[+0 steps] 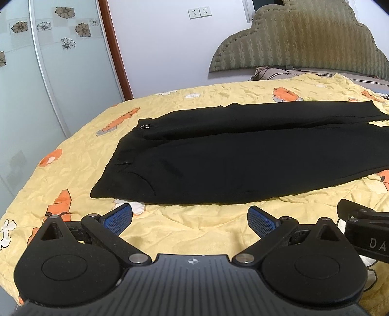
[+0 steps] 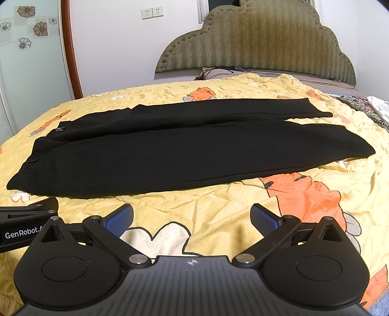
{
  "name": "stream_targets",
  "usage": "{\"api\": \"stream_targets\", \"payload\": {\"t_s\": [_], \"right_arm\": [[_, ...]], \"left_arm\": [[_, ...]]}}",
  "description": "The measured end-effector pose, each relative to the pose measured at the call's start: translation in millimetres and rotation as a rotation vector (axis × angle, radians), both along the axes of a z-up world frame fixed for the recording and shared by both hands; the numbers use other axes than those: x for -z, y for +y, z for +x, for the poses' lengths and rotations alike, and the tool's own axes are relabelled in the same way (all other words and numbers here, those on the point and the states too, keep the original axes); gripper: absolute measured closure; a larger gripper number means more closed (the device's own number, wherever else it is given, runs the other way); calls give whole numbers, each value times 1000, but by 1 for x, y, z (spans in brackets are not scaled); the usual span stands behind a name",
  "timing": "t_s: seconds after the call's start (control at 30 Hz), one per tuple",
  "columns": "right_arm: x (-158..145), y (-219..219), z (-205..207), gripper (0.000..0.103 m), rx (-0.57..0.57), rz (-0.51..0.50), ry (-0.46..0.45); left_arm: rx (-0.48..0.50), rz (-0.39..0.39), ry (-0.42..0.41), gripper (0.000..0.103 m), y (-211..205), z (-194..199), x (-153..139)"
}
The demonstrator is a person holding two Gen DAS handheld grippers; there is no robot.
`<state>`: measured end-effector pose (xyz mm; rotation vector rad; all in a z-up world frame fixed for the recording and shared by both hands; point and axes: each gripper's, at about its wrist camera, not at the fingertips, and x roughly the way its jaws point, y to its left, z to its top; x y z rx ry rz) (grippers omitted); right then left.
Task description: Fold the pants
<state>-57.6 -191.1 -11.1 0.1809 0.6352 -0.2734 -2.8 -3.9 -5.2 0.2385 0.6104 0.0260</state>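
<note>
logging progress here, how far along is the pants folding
Done: the pants lie flat on the bedspread, waist to the left, legs side by side and slightly overlapping. No fold is visible yet. In hand: nothing; the left claw and right claw are both open, short of the near edge. Left: folding one leg over the other, then folding along the length.

yellow bedspread point(image 2: 218, 209) | green headboard point(image 2: 262, 43) | wall sockets point(image 2: 152, 12) | floral glass door point(image 1: 36, 73)
</note>
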Motion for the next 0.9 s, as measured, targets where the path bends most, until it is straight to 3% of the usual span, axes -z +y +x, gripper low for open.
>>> {"api": "stream_targets", "payload": {"t_s": [0.9], "right_arm": [[-2,3,-1,0,-22,8,-11]], "left_arm": [[-9,-20,17,0,1,2,0]]}}
